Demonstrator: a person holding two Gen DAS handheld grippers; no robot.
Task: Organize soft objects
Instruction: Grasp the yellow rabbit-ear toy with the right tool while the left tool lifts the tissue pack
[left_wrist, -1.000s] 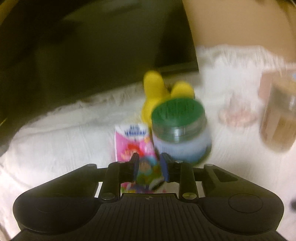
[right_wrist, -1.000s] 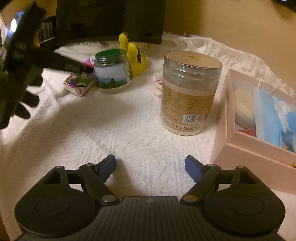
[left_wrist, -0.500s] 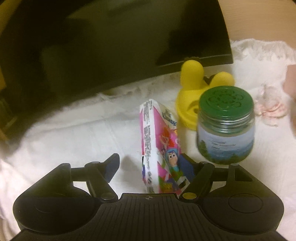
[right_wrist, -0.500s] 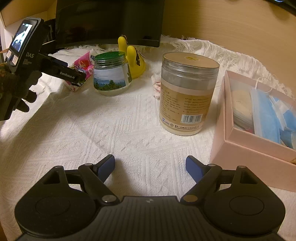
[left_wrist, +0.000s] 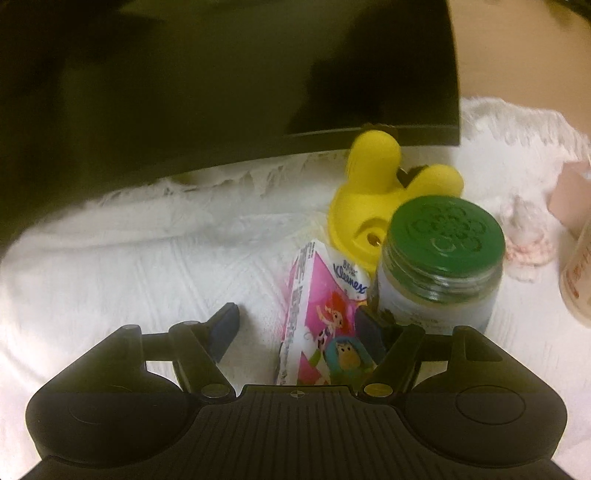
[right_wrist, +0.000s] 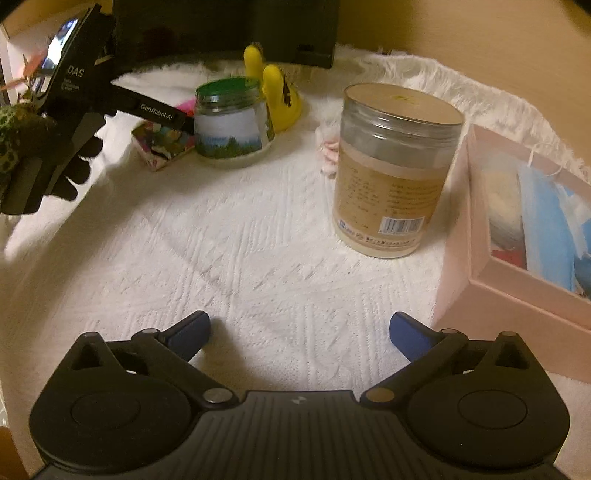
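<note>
Left gripper (left_wrist: 297, 326) jaws now spread apart; 1.0 s ago they were pinched on the pink cartoon-print Kleenex tissue pack (left_wrist: 325, 317), released by 0.5 s ago. Pack sits between the fingers, leaning near the right one, on the white textured cloth surface (right_wrist: 258, 240), just beside the green-lidded glass jar (left_wrist: 441, 266) and in front of the yellow rabbit-eared toy (left_wrist: 380, 188). Contact with the finger: cannot tell. Right gripper (right_wrist: 299, 330) jaws wide apart over bare cloth, unchanged. Tan-labelled clear plastic canister (right_wrist: 391, 170) and pink cardboard box (right_wrist: 517, 295) in the same spots.
</note>
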